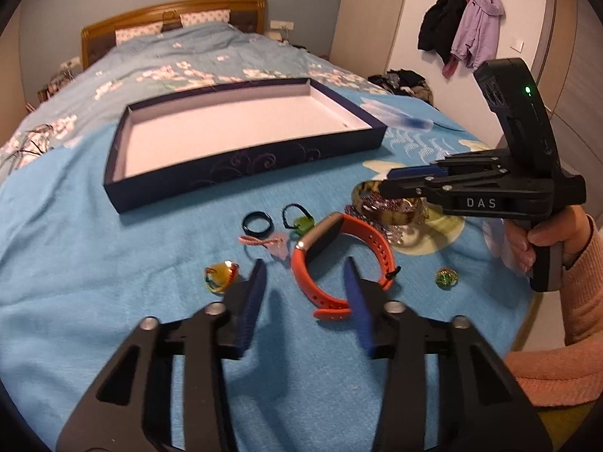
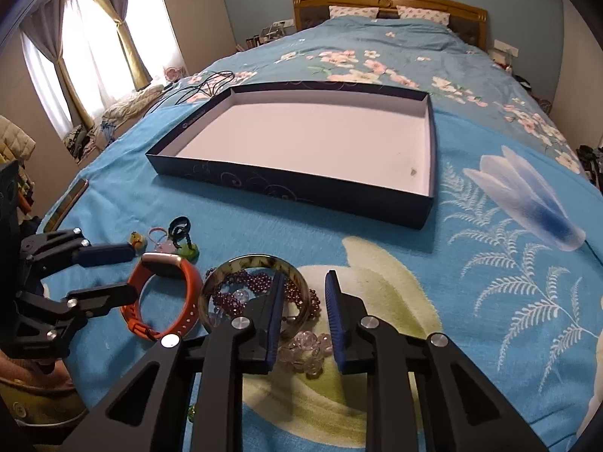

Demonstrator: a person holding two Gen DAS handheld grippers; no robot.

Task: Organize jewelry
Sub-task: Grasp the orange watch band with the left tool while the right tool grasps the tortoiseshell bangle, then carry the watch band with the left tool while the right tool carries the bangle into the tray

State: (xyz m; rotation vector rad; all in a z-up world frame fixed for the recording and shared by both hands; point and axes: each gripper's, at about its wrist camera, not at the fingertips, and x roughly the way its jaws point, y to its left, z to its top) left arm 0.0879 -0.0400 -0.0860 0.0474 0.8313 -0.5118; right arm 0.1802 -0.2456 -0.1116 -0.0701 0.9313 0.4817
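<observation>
Okay, I see both tongs spread with nothing gripped: left gripper (image 1: 305, 282) hovers over the blue blanket (image 1: 94, 263) with its fingers straddling the near part of the orange watch band (image 1: 341, 260), right gripper (image 2: 305, 309) straddles the rim of the mottled bangle (image 2: 226, 267), one finger inside the ring, one outside. Bangle lies over purple beads (image 2: 245, 288) and clear beads (image 2: 305, 350), just right of the watch band. Small rings and charms (image 1: 260, 233) sit between the watch band and the dark tray (image 1: 241, 173), which is beyond them.
</observation>
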